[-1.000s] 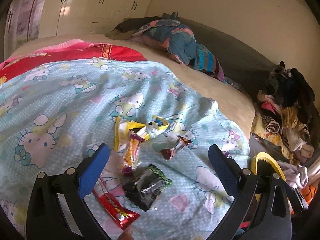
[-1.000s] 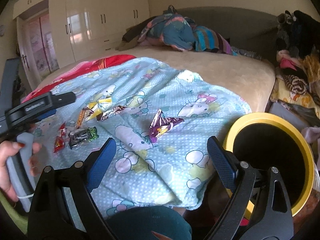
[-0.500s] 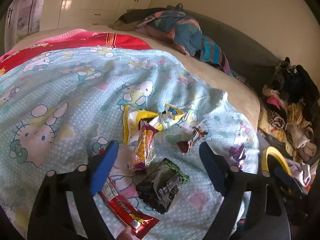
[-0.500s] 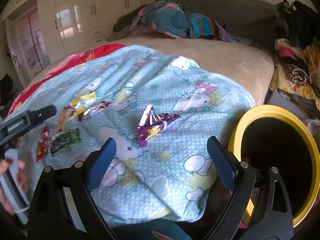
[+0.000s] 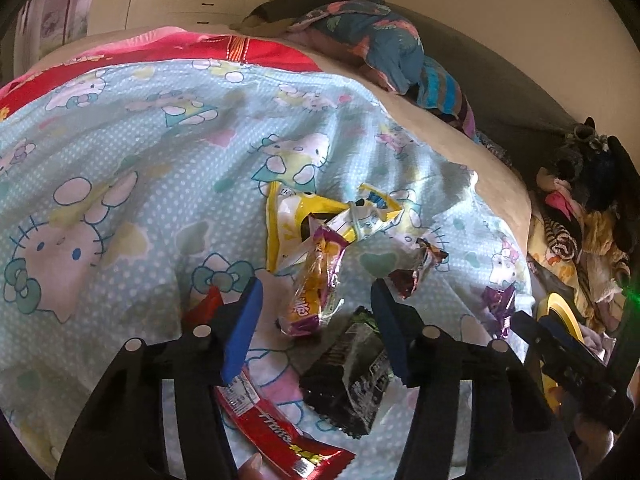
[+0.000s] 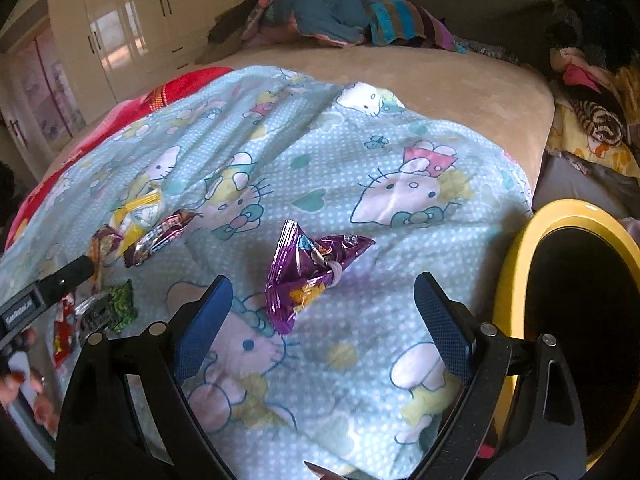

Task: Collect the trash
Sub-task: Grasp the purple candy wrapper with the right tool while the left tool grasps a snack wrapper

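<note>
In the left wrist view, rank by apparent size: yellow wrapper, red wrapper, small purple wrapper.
1. yellow wrapper
2. red wrapper, partly hidden behind the tongs and nearer the camera, so its place against the yellow one is unsure
3. purple wrapper, clearly smallest, also farther off

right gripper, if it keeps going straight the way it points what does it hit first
Most likely the purple foil wrapper, lying on the blue cartoon-cat blanket just ahead of the open right gripper; depth is hard to judge through the fisheye.
</note>
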{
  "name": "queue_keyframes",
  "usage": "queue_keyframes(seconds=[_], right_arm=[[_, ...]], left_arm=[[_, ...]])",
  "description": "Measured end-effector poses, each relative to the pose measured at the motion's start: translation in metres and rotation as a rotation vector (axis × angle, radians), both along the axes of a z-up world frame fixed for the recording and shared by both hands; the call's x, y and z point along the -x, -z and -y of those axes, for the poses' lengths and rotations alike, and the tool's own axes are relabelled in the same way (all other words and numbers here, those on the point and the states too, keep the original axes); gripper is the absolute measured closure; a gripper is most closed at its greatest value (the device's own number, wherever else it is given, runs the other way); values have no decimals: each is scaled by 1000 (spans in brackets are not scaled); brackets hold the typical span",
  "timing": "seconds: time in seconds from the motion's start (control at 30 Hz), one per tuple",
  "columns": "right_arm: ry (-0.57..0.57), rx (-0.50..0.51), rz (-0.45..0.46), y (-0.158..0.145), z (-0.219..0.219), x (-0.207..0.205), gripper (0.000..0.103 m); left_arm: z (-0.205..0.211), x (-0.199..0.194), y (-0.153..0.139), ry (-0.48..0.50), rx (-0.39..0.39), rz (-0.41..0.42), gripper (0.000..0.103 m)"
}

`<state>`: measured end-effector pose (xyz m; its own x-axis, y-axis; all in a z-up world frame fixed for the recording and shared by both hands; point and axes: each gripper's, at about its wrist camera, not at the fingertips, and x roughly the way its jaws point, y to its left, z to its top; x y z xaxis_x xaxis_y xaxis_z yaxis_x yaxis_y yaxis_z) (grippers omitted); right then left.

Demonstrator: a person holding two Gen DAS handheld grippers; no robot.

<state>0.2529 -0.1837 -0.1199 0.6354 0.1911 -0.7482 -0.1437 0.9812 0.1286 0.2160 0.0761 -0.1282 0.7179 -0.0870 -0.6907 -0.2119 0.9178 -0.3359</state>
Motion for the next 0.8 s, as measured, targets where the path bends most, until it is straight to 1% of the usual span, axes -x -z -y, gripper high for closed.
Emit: queue_keyframes(seconds=[0.1,0.17,0.27,0.3,0.37,0.4,0.43,0.47,0.6,0.63,0.67,0.7,0.8], right_arm=[[5,-15,-23,3,0,-7,20],[3,-25,-38,6,0,-12,24],[-2,-38,-72,13,-1,-18,32],[-5,-43,-85,16,-1,-19,38],[-11,-63,-109,20,0,-21,47],[-9,-71,-117,21,2,-22,55],[-6,-82,-121,22,4,-22,65],[-4,-99,-122,23,6,-22,69],[-2,-142,-96,19,13,-15,72],[-6,-148,-88,17,14,-13,74],[-9,-151,-81,16,15,-12,78],[-16,-154,-71,14,15,-9,80],[-38,-159,-47,9,15,-1,80]], left_arm=[[0,-2,3,0,2,-11,56],[1,-3,5,3,2,-18,60],[1,-5,7,3,3,-26,63],[1,-5,8,4,4,-29,64],[2,-6,8,9,4,-32,71],[2,-6,8,11,1,-32,72],[3,-6,8,13,1,-33,76],[3,-6,9,15,3,-34,80],[3,-5,7,21,6,-32,82],[4,-4,7,22,6,-31,82],[4,-3,6,25,6,-26,83],[5,-3,6,28,6,-23,83],[6,0,2,31,5,-3,84]])
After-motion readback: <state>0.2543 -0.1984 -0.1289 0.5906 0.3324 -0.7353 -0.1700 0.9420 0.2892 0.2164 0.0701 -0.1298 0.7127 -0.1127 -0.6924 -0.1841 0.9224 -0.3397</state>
